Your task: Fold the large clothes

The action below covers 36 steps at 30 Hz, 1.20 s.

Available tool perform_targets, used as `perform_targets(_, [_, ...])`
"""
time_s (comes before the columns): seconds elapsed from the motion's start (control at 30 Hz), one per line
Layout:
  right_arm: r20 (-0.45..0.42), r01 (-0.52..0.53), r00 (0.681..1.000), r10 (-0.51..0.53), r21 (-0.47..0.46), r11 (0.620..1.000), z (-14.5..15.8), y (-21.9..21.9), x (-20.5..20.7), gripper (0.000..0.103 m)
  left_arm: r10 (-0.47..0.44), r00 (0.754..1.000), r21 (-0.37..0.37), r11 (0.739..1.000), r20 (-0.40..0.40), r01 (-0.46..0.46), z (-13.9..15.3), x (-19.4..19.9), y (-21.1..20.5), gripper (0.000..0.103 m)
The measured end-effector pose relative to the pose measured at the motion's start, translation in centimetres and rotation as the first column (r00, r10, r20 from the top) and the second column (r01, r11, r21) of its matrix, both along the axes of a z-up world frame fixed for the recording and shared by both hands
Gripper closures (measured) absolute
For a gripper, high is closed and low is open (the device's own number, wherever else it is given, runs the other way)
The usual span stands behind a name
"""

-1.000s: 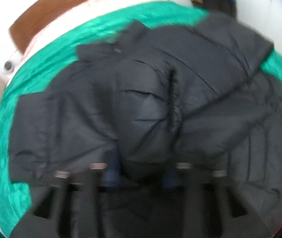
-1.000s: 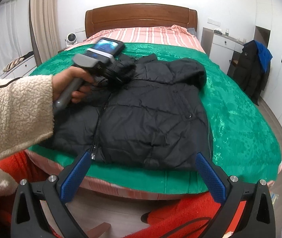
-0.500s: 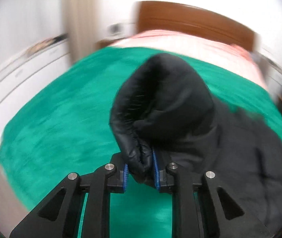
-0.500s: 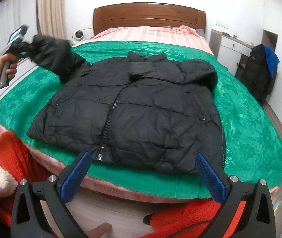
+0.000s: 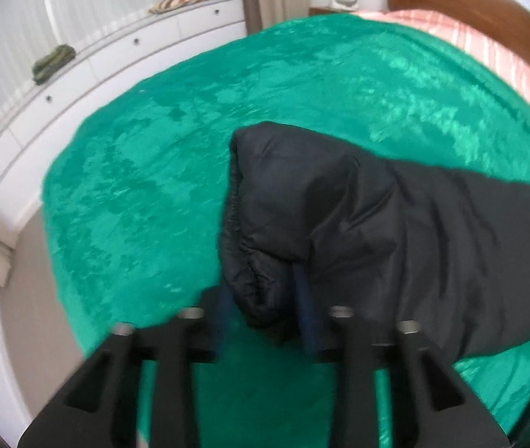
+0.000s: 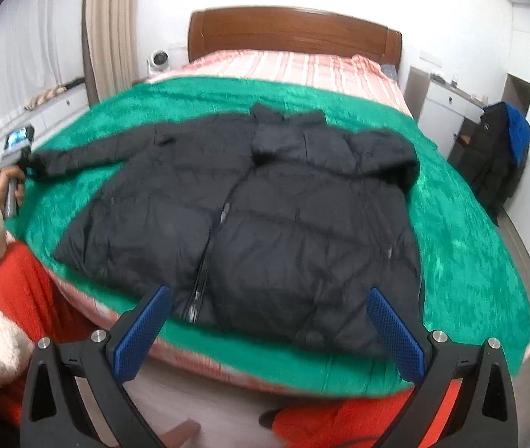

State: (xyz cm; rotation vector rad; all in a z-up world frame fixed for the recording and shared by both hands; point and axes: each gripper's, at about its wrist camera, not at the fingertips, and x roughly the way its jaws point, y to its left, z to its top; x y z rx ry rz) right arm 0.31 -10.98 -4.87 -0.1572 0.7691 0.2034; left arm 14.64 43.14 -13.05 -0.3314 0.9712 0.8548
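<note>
While the left claw opens around the jacket cuff near the blanket edge, the right claw gapes empty.

A home bedroom: a double bed with a wooden headboard is sitting against a white wall, wearing a pink striped sheet under a green plush blanket. Long curtains are hanging at the left above a low white drawer unit, a small white fan is standing beside the bed, and coats are hanging by white cupboards at the right.
</note>
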Motion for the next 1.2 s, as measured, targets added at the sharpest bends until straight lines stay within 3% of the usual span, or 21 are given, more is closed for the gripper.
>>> perform_targets(0.03, [0.032, -0.001, 0.999, 0.001, 0.008, 1.0, 0.8, -0.7, 0.8, 0.0, 0.015, 1.0, 0.022, 1.0, -0.008, -0.015, 0.3, -0.5, -0.4, 0.033])
perform_targets(0.07, [0.084, 0.008, 0.996, -0.009, 0.014, 1.0, 2.0, -1.7, 1.8, 0.0, 0.016, 1.0, 0.028, 0.999, 0.002, -0.016, 0.6, -0.8, -0.6, 0.027])
perform_targets(0.17, [0.26, 0.023, 0.965, -0.039, 0.066, 0.998, 5.9, -4.4, 5.4, 0.0, -0.006, 0.992, 0.003, 1.0, 0.127, 0.006, 3.1, -3.7, -2.6, 0.021])
perform_targets(0.27, [0.349, -0.095, 0.936, 0.052, 0.108, 0.99, 7.1, -4.5, 12.0, 0.0, -0.003, 0.972, -0.006, 1.0, 0.236, 0.004, 4.6, -6.7, -5.3, 0.009])
perform_targets(0.3, [0.332, -0.11, 0.94, 0.077, 0.081, 0.991, 6.5, -3.9, 14.1, 0.0, -0.006, 0.961, -0.013, 1.0, 0.277, 0.01, 4.7, -7.7, -6.8, 0.009])
perform_targets(0.37, [0.174, -0.121, 0.976, 0.135, -0.087, 0.989, 3.0, -0.6, 20.6, 0.0, -0.024, 0.951, -0.028, 0.999, 0.309, 0.034, 4.1, -8.1, -9.0, 0.008])
perform_targets(0.43, [0.047, -0.188, 0.978, 0.204, -0.231, 0.955, -1.6, 3.0, 25.3, 0.0, -0.069, 0.952, -0.019, 0.997, 0.3, 0.078, 2.7, -7.7, -11.8, 0.008])
perform_targets(0.53, [-0.089, -0.295, 0.955, 0.282, -0.352, 0.888, -8.7, 7.6, 29.9, 0.0, -0.147, 0.962, 0.063, 0.989, 0.231, 0.136, 0.8, -6.6, -14.5, 0.008])
perform_targets(0.6, [-0.162, -0.315, 0.948, 0.272, -0.397, 0.862, -12.1, 9.1, 32.1, 0.004, -0.198, 0.972, 0.148, 0.973, 0.127, 0.179, -0.7, -5.4, -15.9, 0.008])
perform_targets(0.67, [-0.114, -0.228, 0.973, 0.202, -0.32, 0.92, -11.1, 7.6, 33.2, 0.047, -0.217, 0.973, 0.136, 0.969, 0.079, 0.206, -1.5, -4.5, -16.1, 0.009])
perform_targets(0.7, [-0.095, -0.169, 0.984, 0.15, -0.252, 0.953, -9.8, 6.0, 33.5, 0.081, -0.219, 0.972, 0.131, 0.97, 0.088, 0.206, -1.5, -4.6, -16.2, 0.009])
perform_targets(0.77, [-0.031, -0.038, 0.999, 0.035, -0.101, 0.994, -5.9, 1.2, 33.2, 0.089, -0.216, 0.971, 0.126, 0.971, 0.1, 0.203, -1.4, -4.7, -16.1, 0.009])
perform_targets(0.83, [0.058, 0.059, 0.997, -0.057, -0.043, 0.997, -1.6, -3.9, 31.8, 0.09, -0.213, 0.972, 0.114, 0.973, 0.104, 0.201, -1.7, -4.5, -15.7, 0.009])
perform_targets(0.93, [0.163, 0.229, 0.959, -0.231, 0.032, 0.973, 4.5, -13.7, 28.4, 0.09, -0.206, 0.972, 0.095, 0.976, 0.115, 0.196, -1.8, -4.4, -15.5, 0.009])
perform_targets(1.03, [0.211, 0.428, 0.875, -0.435, 0.082, 0.9, 8.2, -24.1, 24.2, 0.09, -0.214, 0.969, 0.108, 0.974, 0.124, 0.201, -1.9, -4.3, -15.5, 0.009])
perform_targets(1.1, [0.199, 0.554, 0.804, -0.56, 0.089, 0.828, 8.6, -30.4, 21.4, 0.09, -0.224, 0.967, 0.119, 0.97, 0.12, 0.21, -1.9, -4.3, -15.9, 0.009])
perform_targets(1.13, [0.178, 0.629, 0.752, -0.634, 0.089, 0.772, 8.0, -34.0, 19.7, 0.09, -0.227, 0.967, 0.121, 0.969, 0.115, 0.213, -1.9, -4.3, -16.1, 0.009])
perform_targets(1.2, [0.141, 0.709, 0.689, -0.711, 0.073, 0.701, 6.4, -38.0, 17.8, 0.09, -0.232, 0.967, 0.121, 0.968, 0.105, 0.219, -1.9, -4.2, -16.4, 0.009])
